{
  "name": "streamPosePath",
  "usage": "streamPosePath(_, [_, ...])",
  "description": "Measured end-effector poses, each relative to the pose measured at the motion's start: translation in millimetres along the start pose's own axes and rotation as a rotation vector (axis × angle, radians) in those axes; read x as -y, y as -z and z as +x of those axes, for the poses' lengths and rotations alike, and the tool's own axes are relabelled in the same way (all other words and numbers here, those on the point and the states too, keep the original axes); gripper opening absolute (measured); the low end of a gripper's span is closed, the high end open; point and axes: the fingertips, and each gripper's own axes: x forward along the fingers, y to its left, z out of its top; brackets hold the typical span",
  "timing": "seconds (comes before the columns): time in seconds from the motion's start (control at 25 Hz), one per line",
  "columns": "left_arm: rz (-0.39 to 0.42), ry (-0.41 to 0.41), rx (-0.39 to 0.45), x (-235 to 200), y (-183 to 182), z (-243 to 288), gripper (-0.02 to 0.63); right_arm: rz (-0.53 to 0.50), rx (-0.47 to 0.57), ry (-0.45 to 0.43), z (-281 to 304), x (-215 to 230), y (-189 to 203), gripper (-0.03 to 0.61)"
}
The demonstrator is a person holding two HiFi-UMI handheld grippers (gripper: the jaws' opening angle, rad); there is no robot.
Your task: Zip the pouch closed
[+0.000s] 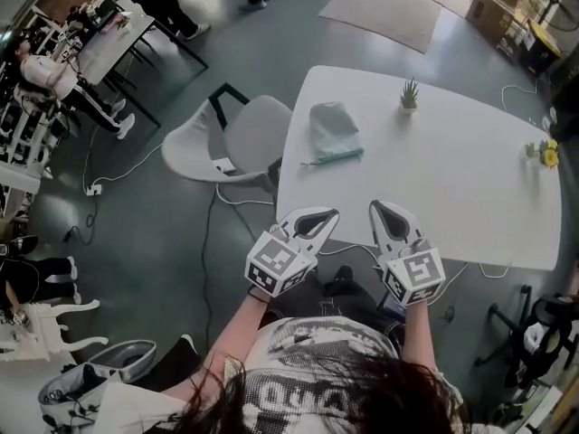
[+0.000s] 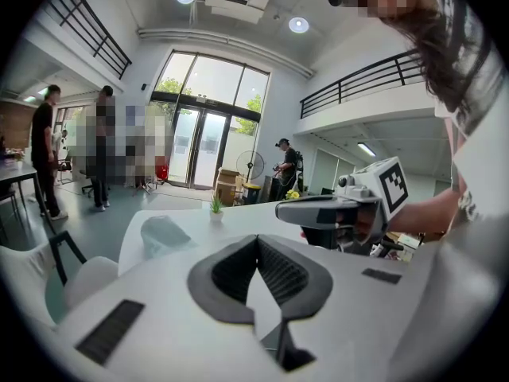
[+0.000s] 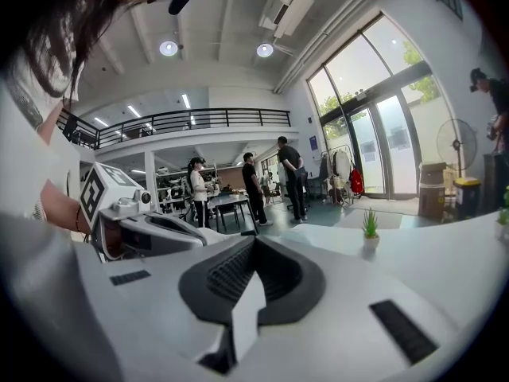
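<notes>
White table point(image 1: 470, 179), grey floor point(image 1: 262, 52), tall windows point(image 2: 211, 94).

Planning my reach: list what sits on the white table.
A grey-green pouch, a potted plant and yellow flowers at the right edge. The hand-held grippers hide part of the near edge.

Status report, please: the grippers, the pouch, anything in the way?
Left gripper and right gripper shut, empty, at near edge of table. Pouch untouched, farther in. Nothing between them.

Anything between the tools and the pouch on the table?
Nothing visible. Bare table lies between the pouch and both the left tool and right tool; the small plant stands off to the side.
</notes>
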Motion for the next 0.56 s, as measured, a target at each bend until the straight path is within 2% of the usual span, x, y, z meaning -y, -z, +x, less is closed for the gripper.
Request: streamPosePath(0.56, [0.008, 0.017, 0.0, 1.7, -1.2, 7.2, 0.012, -0.02, -0.029, -0.011, -4.5, 8.6, 3.7, -0.006])
